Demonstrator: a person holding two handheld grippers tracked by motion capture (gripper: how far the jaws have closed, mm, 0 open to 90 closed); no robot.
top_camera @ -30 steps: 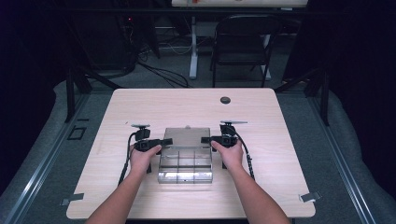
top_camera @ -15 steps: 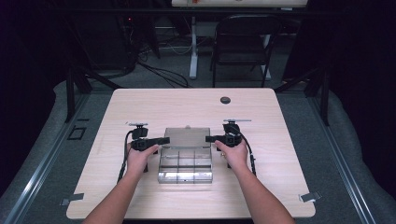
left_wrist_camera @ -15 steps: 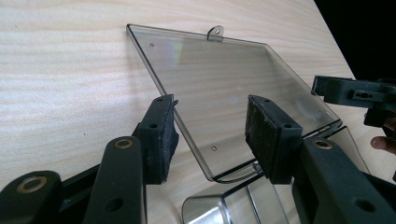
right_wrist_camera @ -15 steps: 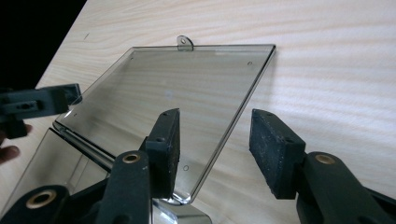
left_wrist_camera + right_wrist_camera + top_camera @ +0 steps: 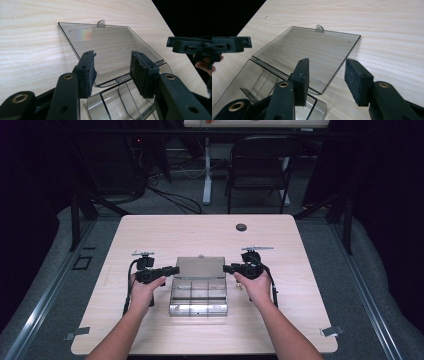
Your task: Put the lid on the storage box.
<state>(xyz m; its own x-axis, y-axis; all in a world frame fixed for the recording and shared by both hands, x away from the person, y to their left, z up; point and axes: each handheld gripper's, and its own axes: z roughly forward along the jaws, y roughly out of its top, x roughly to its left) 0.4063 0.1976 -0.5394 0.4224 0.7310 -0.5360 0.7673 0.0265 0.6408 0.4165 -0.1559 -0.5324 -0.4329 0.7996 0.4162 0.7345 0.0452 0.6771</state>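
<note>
A clear plastic box (image 5: 199, 292) lies on the table (image 5: 300, 285) between the two grippers, its lid (image 5: 200, 268) folded flat on the tabletop on the far side of the compartments.

The left gripper (image 5: 172, 269) is held above the table at the box's left edge, jaws pointing inward toward the lid. In the left gripper view, the fingers (image 5: 87, 71) stand moderately apart; the jaws have just been closing, with nothing clamped between them. Beyond and below the fingertips lies the lid (image 5: 110, 50), with the curved dividers of the box (image 5: 117, 100) nearest the fingers.

The right gripper (image 5: 227, 268) mirrors this at the box's right edge, pointing inward. Its fingers (image 5: 358, 80) are likewise moderately apart and have just been closing, pads touching nothing. The lid's (image 5: 312, 52) near corner lies below the gap between the fingers; the box (image 5: 262, 82) body lies off the left finger.

Each gripper view shows the other gripper across the box.
</note>
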